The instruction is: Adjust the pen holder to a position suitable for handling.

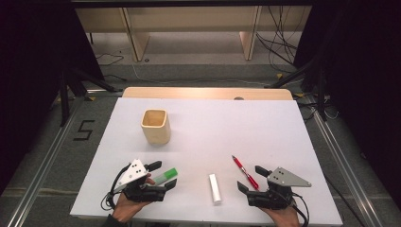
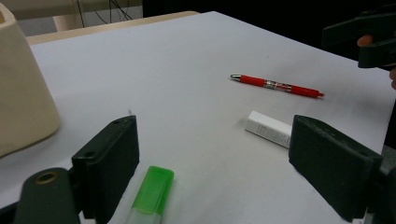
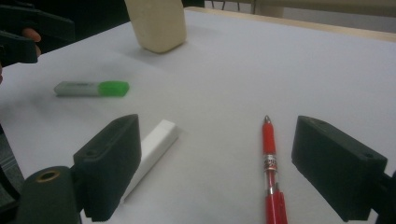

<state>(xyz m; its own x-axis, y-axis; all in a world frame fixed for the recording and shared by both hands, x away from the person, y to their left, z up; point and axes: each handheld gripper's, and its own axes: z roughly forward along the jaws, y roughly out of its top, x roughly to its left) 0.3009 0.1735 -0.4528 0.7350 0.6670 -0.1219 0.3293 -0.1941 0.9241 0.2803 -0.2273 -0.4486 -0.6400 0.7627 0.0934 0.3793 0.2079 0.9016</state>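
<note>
The bench (image 1: pixel 265 127) carries everything. Toward its far left corner stands the beige cup (image 1: pixel 155 126), upright; the high view looks into its mouth and I see nothing inside, while my right gripper view shows just its outer wall. Near the front edge, my left gripper (image 1: pixel 163 177) has its fingers (image 2: pixel 109 165) spread wide around the green-capped highlighter (image 1: pixel 165 176), cap pointing away to the right, not pinched. My right gripper (image 1: pixel 250 178) stands equally open around the red pen (image 1: pixel 245 172), tip toward the far edge. The white tube (image 1: pixel 215 188) lies between the two grippers, lengthwise front to back.
</note>
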